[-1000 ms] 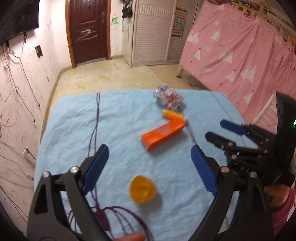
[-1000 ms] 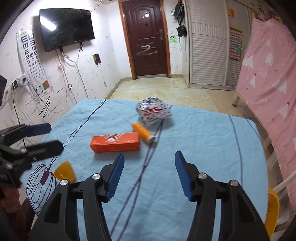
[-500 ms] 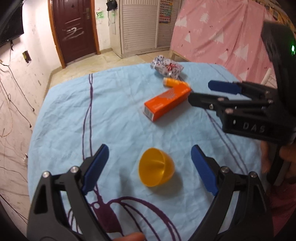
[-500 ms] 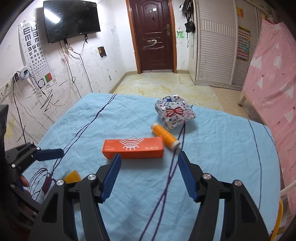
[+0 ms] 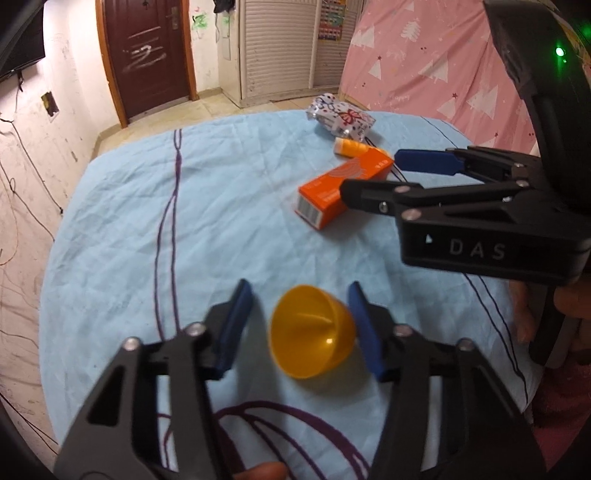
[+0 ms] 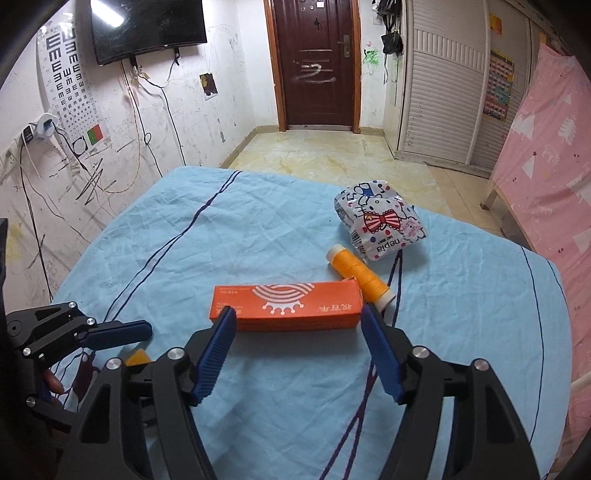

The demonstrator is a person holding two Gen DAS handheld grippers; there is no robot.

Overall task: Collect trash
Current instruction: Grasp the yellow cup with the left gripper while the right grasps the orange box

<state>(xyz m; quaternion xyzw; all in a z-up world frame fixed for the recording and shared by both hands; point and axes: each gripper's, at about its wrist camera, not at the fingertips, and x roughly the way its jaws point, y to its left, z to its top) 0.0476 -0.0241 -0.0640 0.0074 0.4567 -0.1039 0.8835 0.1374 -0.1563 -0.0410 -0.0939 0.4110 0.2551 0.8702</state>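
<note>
While my left claw (image 5: 301,326) closes around the yellow cup (image 5: 312,330) lying on the blue sheet (image 5: 207,236), pads not yet pressing | my right claw (image 6: 299,350) widens, empty, before the orange box (image 6: 286,304) | thread spool (image 6: 360,275), tissue pack (image 6: 380,223) untouched | nothing collected yet.

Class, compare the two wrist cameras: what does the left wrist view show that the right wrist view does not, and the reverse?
Only the left wrist view shows the yellow cup whole, lying on its side between the closing left gripper fingers.

Only the right wrist view shows the wall television, the eye chart and the opening right gripper from behind.

Both show the orange box, thread spool, patterned packet, blue cloth and door.
</note>
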